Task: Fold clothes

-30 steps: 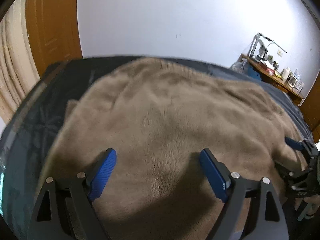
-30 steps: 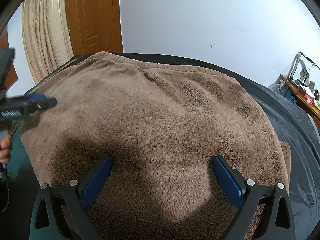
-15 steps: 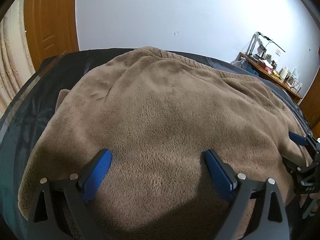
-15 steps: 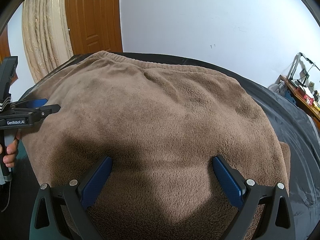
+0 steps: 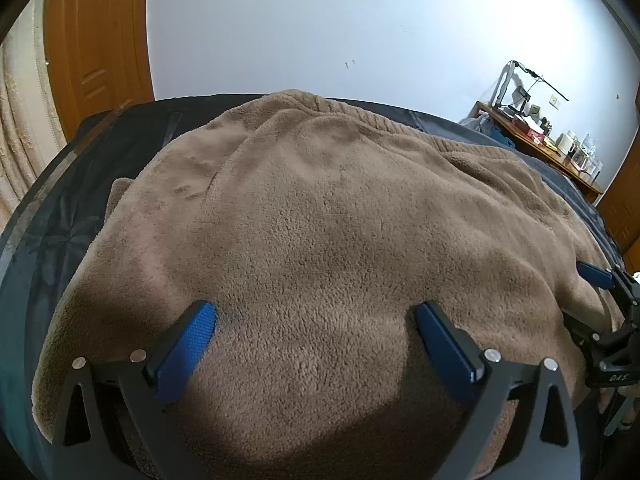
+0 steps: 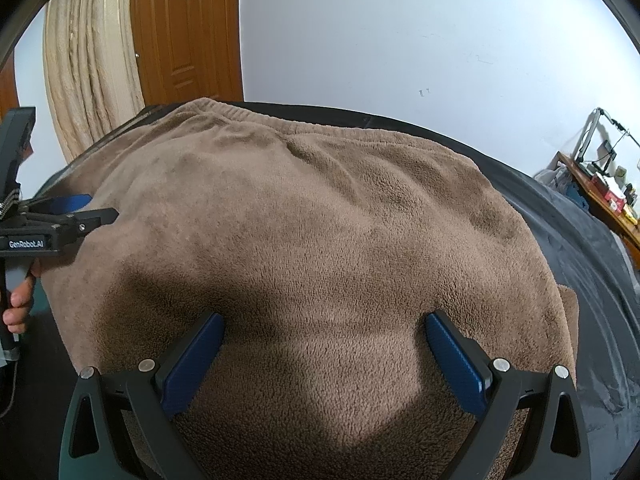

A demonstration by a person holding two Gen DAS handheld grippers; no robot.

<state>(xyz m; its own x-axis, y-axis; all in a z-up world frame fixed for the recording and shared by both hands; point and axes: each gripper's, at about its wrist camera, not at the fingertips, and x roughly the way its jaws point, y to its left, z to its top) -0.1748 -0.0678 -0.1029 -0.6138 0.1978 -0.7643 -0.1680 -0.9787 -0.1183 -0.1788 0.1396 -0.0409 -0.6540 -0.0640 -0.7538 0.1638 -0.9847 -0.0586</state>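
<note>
Across dark bedsheet [image 5: 72,208], brown fleece garment [image 5: 340,220] spread flat. Left gripper [image 5: 314,312] opening wide, gripping nothing; right gripper [image 6: 324,322] spread, empty, at lower frame.

We see a plain tan-brown fleece garment [image 5: 340,248] on a dark grey bedsheet [image 6: 580,248], blue pads [image 6: 196,360] on black fingers, an orange-brown door [image 6: 184,28], and a cream curtain [image 6: 88,68].

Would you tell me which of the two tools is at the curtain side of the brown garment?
The left tool, beside the curtain, its jaws opening over the garment with nothing gripped; the right tool sits toward the desk.
</note>
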